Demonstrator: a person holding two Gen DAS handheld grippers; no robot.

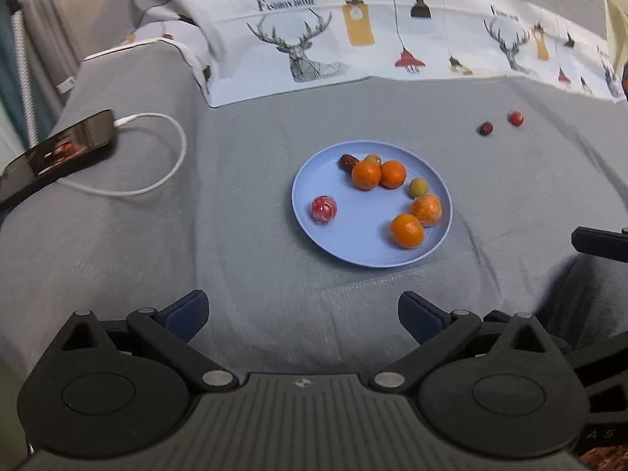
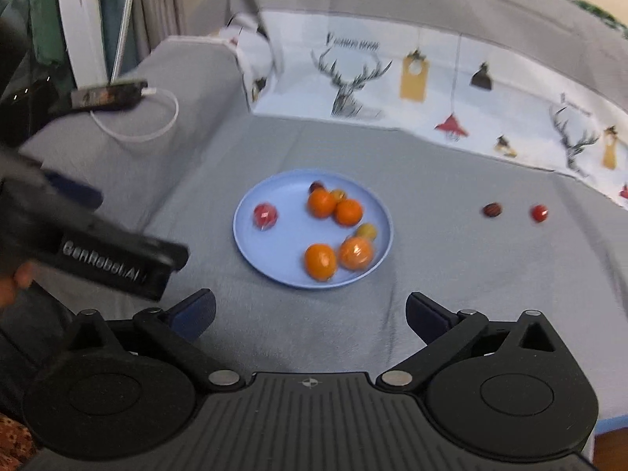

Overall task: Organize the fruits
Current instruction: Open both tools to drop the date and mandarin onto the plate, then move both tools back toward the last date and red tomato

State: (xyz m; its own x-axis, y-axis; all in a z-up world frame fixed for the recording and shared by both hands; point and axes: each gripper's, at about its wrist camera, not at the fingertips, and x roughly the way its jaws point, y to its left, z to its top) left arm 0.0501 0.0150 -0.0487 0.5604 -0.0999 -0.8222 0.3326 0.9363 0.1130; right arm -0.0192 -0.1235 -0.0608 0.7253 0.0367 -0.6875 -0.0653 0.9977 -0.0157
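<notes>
A light blue plate (image 1: 314, 180) (image 2: 290, 204) lies on the grey cover and holds several oranges (image 1: 407, 230) (image 2: 320, 261), a wrapped red fruit (image 1: 324, 209) (image 2: 265, 216), small yellowish fruits (image 1: 418, 187) and a dark date (image 1: 347, 162). Two small red fruits (image 1: 486, 128) (image 1: 515, 118) (image 2: 492, 209) (image 2: 539, 212) rest on the cover to the right of the plate. My left gripper (image 1: 303, 312) stands open and empty, short of the plate. My right gripper (image 2: 310, 314) is likewise open with nothing between its fingers. The left gripper's body (image 2: 117, 263) shows at the left in the right wrist view.
A phone (image 1: 59, 153) on a white charging cable (image 1: 157, 157) lies on the grey armrest at the left. A printed deer cloth (image 1: 353, 39) covers the backrest behind the plate. A fingertip of the right gripper (image 1: 600, 241) pokes in at the right edge.
</notes>
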